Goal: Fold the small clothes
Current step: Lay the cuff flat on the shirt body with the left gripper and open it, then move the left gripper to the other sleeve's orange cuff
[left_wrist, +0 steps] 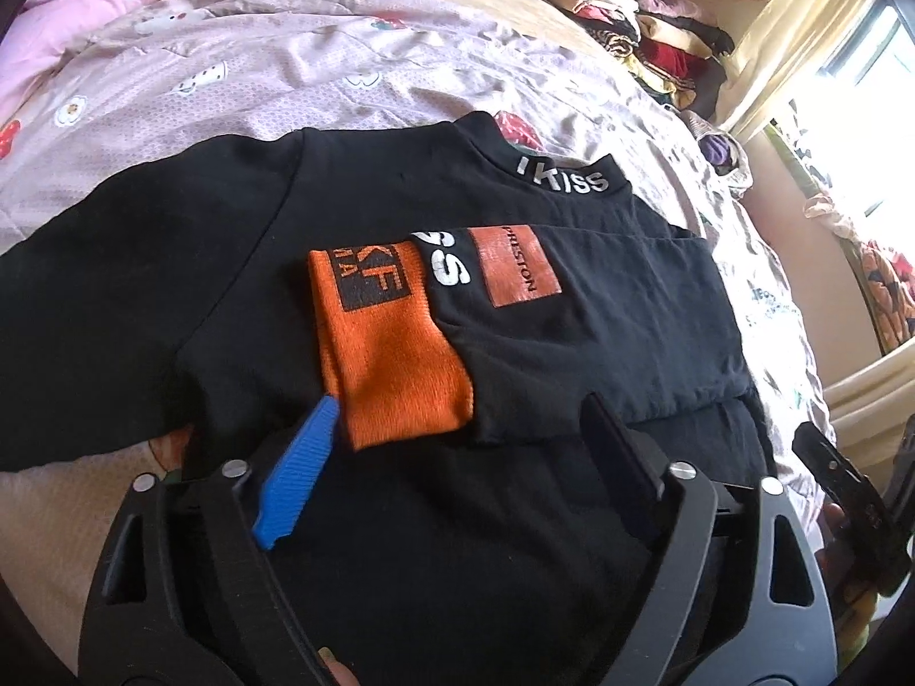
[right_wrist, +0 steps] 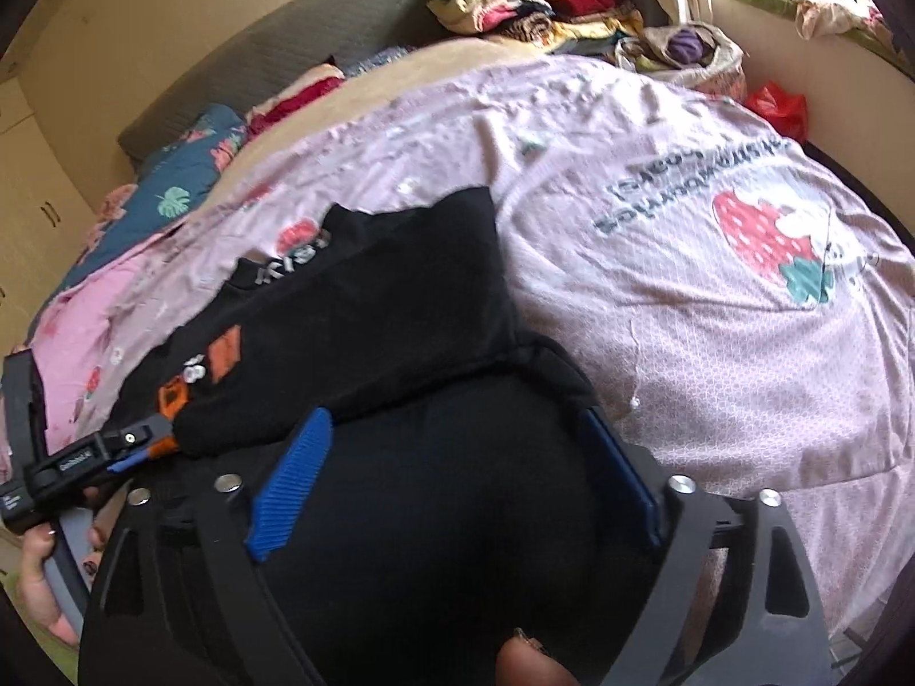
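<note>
Your left hand-held gripper (left_wrist: 457, 429) and right hand-held gripper (right_wrist: 457, 440) both stand with fingers apart, gripping nothing. Directly ahead, the black shirt (left_wrist: 229, 240) lies on the bed (right_wrist: 686, 343), one sleeve (left_wrist: 572, 314) folded across. Risk: dragging fingers could undo that fold.

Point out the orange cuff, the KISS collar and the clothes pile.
orange cuff (left_wrist: 394, 354): left wrist view, middle of the knit band.
KISS collar (left_wrist: 563, 177): left wrist view, on the white lettering.
clothes pile (right_wrist: 532, 6): right wrist view, centre of the stacked folded garments.
</note>
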### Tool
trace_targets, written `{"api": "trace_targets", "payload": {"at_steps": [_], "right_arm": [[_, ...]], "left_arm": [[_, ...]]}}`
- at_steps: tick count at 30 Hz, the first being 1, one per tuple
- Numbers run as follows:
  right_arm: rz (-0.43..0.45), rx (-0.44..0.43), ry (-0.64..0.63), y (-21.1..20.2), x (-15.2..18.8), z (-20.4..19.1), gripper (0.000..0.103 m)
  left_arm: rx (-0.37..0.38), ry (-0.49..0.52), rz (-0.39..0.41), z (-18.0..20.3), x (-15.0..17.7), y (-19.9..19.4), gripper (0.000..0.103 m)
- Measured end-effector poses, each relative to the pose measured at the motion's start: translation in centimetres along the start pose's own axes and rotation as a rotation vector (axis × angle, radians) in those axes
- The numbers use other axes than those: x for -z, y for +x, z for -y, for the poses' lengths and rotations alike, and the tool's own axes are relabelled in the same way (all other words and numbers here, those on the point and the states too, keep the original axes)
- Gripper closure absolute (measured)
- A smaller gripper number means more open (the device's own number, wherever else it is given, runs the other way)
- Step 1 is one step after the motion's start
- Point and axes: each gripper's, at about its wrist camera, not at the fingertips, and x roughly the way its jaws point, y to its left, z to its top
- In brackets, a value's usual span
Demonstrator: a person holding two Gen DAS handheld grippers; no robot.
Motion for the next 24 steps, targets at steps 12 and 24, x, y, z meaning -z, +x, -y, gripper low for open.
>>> {"api": "trace_targets", "payload": {"at_steps": [12, 24], "right_arm": [[0.070, -0.046, 0.005, -3.1, 0.1, -1.5, 0.005], [0.102, -0.064, -0.043, -5.2, 0.6, -4.0, 0.005]], "left_arm": [[0.008, 0.022, 0.031, 0.9, 0.4, -2.4, 0.010], [0.022, 0.041, 0.054, 1.0, 1.4, -4.6, 0.010]]}}
